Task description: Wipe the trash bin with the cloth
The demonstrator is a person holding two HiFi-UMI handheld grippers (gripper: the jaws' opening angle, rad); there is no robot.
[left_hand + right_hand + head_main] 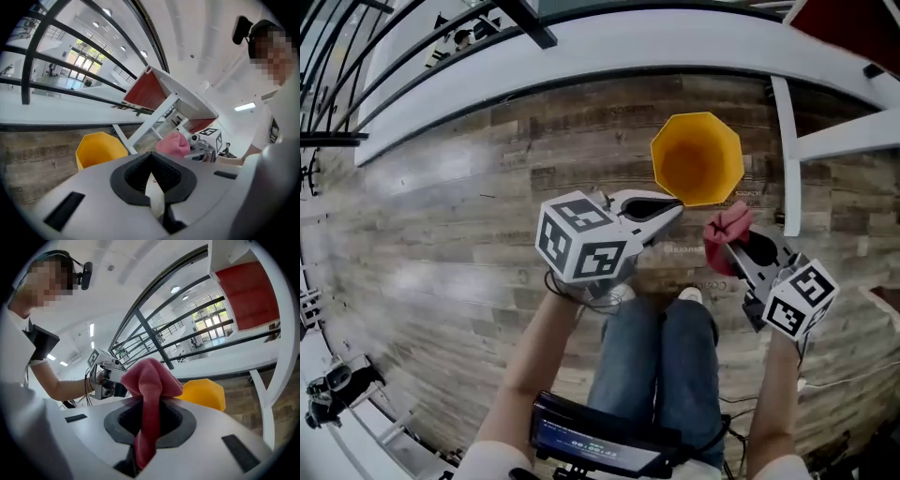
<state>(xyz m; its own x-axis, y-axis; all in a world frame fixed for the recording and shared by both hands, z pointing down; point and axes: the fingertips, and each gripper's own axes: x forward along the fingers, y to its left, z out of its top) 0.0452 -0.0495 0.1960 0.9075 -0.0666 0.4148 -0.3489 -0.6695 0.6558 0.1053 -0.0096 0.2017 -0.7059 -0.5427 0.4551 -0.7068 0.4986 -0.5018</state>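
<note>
Approach is what I read here, wiping not yet begun: my right gripper (741, 251) is clamped on the red cloth (150, 380), which bunches above its jaws, just on the near side of the yellow trash bin (697, 157) standing upright on the wooden floor (469, 234). Left gripper (675, 209) has its jaws together on nothing, tip close by the bin's near rim, contact unclear. Next I'd guess the cloth goes onto the rim or wall to rub, and the white frame leg (787, 159) just right of the bin could crowd that side.

Right claw (729, 247) holds a red cloth (727, 225) beside the yellow bin (697, 159).
</note>
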